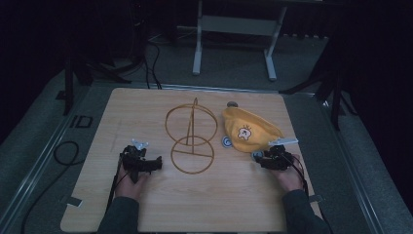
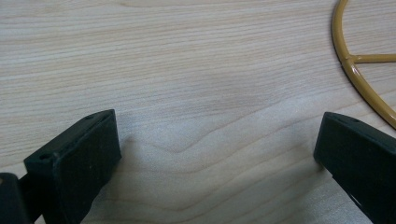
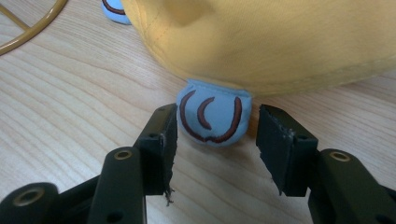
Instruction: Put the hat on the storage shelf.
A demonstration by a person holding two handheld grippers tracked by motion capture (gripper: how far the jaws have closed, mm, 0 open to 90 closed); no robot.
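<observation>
Table (image 1: 146,204): light wood-grain top, square, rounded corners.
Wire stand (image 1: 191,141): gold wire, two rings joined by a straight post; at the table's centre, one ring toward 12 o'clock, the other toward 6 o'clock.
Floor (image 1: 370,161): grey, around the table on all sides.
White frame (image 1: 197,48): two pale legs and a crossbar, off the table at 12 o'clock.
Looped cable (image 1: 61,153): black, on the floor at 9 o'clock.
Black tripod legs (image 1: 336,97): on the floor at 2 o'clock.
Tape strip (image 1: 73,201): grey, at the table's edge, 8 o'clock.
</observation>
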